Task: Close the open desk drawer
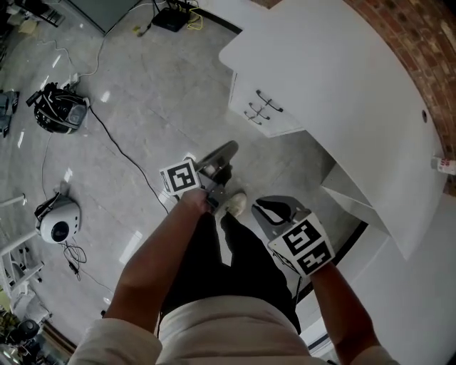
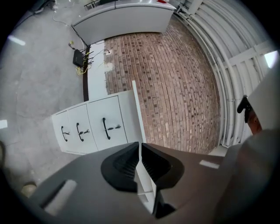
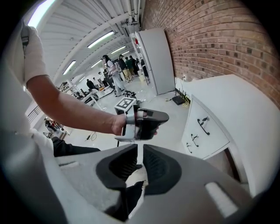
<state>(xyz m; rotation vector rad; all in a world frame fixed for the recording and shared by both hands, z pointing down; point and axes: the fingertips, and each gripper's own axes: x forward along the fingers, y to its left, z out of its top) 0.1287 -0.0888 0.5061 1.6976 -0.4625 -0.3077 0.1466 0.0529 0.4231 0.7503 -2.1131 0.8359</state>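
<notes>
A white three-drawer unit (image 1: 261, 108) stands under the curved white desk (image 1: 356, 85). Its three fronts with dark handles look flush in every view (image 2: 94, 127) (image 3: 202, 127). My left gripper (image 1: 226, 150) hangs over the floor a little short of the drawers, pointing at them. Its jaws (image 2: 140, 148) stand together with nothing between them. My right gripper (image 1: 266, 205) is held lower right, near the desk's knee space. That pair (image 3: 140, 152) is also shut and holds nothing. The left gripper (image 3: 148, 122) shows in the right gripper view, held by a hand.
Cables run over the grey floor. Two headset-like devices (image 1: 60, 110) (image 1: 57, 222) lie at the left and a black box (image 1: 171, 17) at the back wall. A brick wall (image 2: 175, 87) stands behind the desk. People stand far off (image 3: 114, 70).
</notes>
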